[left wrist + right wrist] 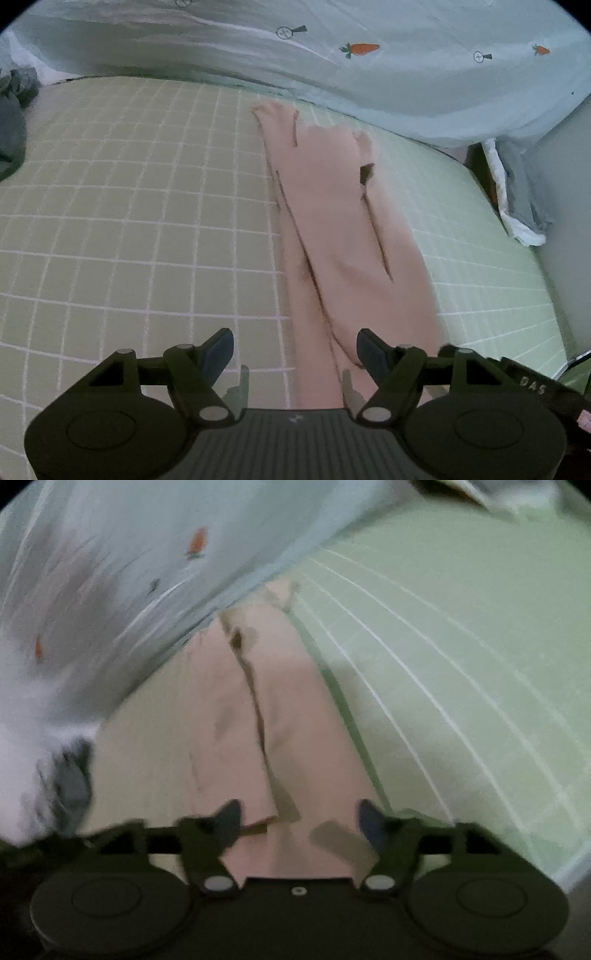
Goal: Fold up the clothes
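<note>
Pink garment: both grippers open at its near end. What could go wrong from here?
1. The pink garment is already folded into a narrow strip with loose overlapping flaps; pinching only the top layer could undo it.
2. Its far end lies against the carrot-print quilt, which could get caught up.
3. The right wrist view is blurred, so aim may drift.
</note>
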Available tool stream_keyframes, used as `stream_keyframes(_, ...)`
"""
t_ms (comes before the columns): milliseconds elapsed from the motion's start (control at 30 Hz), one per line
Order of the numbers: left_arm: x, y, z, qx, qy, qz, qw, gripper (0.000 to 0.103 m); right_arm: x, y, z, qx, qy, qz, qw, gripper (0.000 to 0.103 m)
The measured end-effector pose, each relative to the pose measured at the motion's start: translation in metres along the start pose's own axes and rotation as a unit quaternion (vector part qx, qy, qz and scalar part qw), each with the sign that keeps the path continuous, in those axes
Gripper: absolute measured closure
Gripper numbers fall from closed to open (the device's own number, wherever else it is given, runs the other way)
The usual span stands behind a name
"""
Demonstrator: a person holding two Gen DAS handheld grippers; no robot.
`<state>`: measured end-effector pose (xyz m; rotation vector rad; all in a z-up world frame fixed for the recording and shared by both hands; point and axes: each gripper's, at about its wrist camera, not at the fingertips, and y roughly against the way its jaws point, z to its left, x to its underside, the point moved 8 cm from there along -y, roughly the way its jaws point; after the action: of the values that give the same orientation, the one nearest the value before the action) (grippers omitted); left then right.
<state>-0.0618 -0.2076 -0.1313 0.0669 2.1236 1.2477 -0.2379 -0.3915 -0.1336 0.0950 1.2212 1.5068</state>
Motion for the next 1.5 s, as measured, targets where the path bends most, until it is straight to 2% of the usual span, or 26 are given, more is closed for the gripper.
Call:
stream_keyframes(33,0.000,0.002,0.002,-0.003,0.001,-0.002,1.0000,0.027,-0.001,-0.002,0.009,0.001,0.031,-0.008,0.999,0.015)
stream_keyframes(67,-0.001,0.004,0.006,-0.009,0.006,-0.004,0.9999,0.026,-0.001,-0.006,0.017,0.004,0.054,-0.011,0.998,0.000)
stream_keyframes(300,-0.005,0.019,0.034,-0.048,0.041,-0.025,0.9977,0.024,-0.004,-0.039,0.039,0.013,0.105,0.000,0.994,0.000)
stream_keyframes(400,-0.006,0.023,0.043,-0.056,0.053,-0.030,0.9965,0.024,-0.003,-0.046,0.040,0.018,0.107,0.020,0.994,0.001)
stream_keyframes(433,-0.007,0.023,0.044,-0.057,0.054,-0.031,0.9964,0.024,-0.002,-0.048,0.038,0.024,0.106,0.029,0.994,0.007)
stream_keyframes(467,-0.007,0.023,0.045,-0.058,0.055,-0.032,0.9963,0.024,-0.002,-0.050,0.038,0.027,0.102,0.038,0.994,0.022)
stream_keyframes(500,-0.008,0.023,0.046,-0.059,0.056,-0.032,0.9961,0.024,-0.002,-0.052,0.037,0.029,0.099,0.047,0.994,0.032)
stream_keyframes(533,-0.008,0.024,0.047,-0.060,0.057,-0.033,0.9960,0.024,-0.001,-0.054,0.038,0.023,0.097,0.057,0.993,0.050)
stream_keyframes(567,-0.008,0.024,0.048,-0.061,0.058,-0.034,0.9959,0.024,0.000,-0.053,0.038,0.017,0.096,0.060,0.993,0.056)
stream_keyframes(600,-0.009,0.024,0.049,-0.062,0.059,-0.034,0.9957,0.024,0.001,-0.051,0.039,0.010,0.097,0.063,0.993,0.058)
stream_keyframes(700,-0.009,0.023,0.048,-0.060,0.057,-0.034,0.9960,0.024,-0.001,-0.046,0.041,-0.005,0.105,0.054,0.993,0.096)
stream_keyframes(733,-0.009,0.021,0.047,-0.059,0.055,-0.033,0.9962,0.024,-0.003,-0.043,0.042,-0.013,0.103,0.048,0.993,0.100)
stream_keyframes(833,-0.011,0.017,0.042,-0.053,0.050,-0.029,0.9969,0.024,-0.009,-0.035,0.046,-0.021,0.109,0.033,0.993,0.101)
stream_keyframes(933,-0.011,0.011,0.035,-0.044,0.043,-0.022,0.9979,0.024,-0.013,-0.019,0.053,-0.062,0.103,0.020,0.993,0.101)
stream_keyframes(1000,-0.010,0.008,0.028,-0.037,0.036,-0.017,0.9985,0.024,-0.018,0.000,0.057,-0.119,0.049,0.009,0.992,0.101)
stream_keyframes(1067,-0.009,0.006,0.022,-0.032,0.026,-0.014,0.9991,0.024,-0.025,0.022,0.059,-0.181,-0.014,-0.008,0.983,0.101)
stream_keyframes(1133,-0.008,0.002,0.016,-0.027,0.021,-0.008,0.9994,0.024,-0.030,0.039,0.052,-0.189,-0.048,-0.024,0.981,0.101)
stream_keyframes(1200,-0.006,-0.003,0.010,-0.022,0.016,0.000,0.9996,0.024,-0.027,0.036,0.036,-0.138,-0.038,-0.022,0.989,0.101)
stream_keyframes(1333,0.003,-0.012,0.001,-0.021,0.001,0.020,0.9996,0.024,0.009,0.002,-0.022,-0.030,-0.084,0.050,0.995,0.101)
stream_keyframes(1400,0.007,-0.014,-0.003,-0.024,-0.008,0.026,0.9993,0.024,0.019,-0.002,-0.030,0.002,-0.064,0.066,0.996,0.101)
stream_keyframes(1500,0.012,-0.017,-0.009,-0.023,-0.013,0.036,0.9990,0.024,0.013,0.003,-0.028,0.030,-0.022,0.055,0.998,0.095)
